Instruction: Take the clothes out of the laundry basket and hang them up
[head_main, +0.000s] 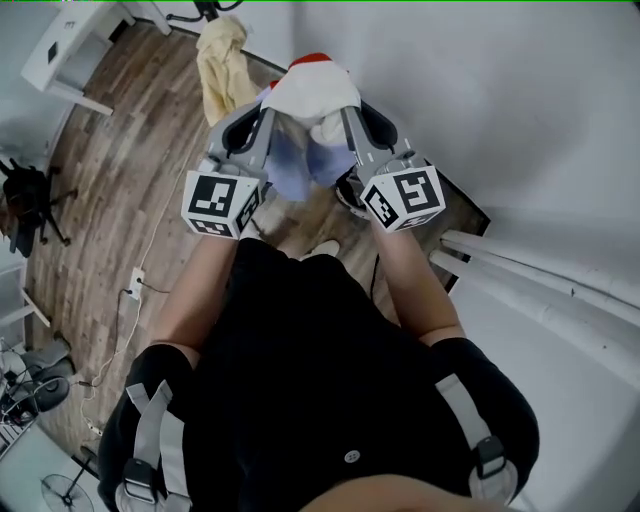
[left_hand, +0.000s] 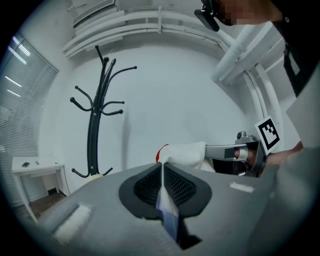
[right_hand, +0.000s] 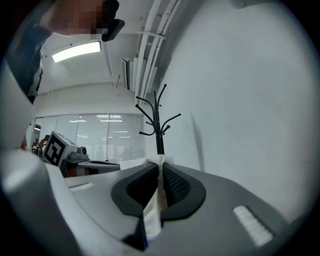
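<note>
Standing before the coat stand (left_hand: 97, 115) by the white wall, the person holds both tools out level towards it with one garment (head_main: 310, 95) stretched between them. The left gripper (left_hand: 161, 187) has its jaws pressed together with only a thin fold of white and pale blue cloth pinched between the black pads. The right gripper (right_hand: 161, 182) is closed the same way on a white fold of the same piece. The garment is white with a red edge and a bluish part hanging below, bunched up between the two tools. It is near the stand but clear of its hooks. From the left gripper view it sits to the right of the stand's pole. A pale yellow cloth (head_main: 222, 60) hangs at the stand itself.
</note>
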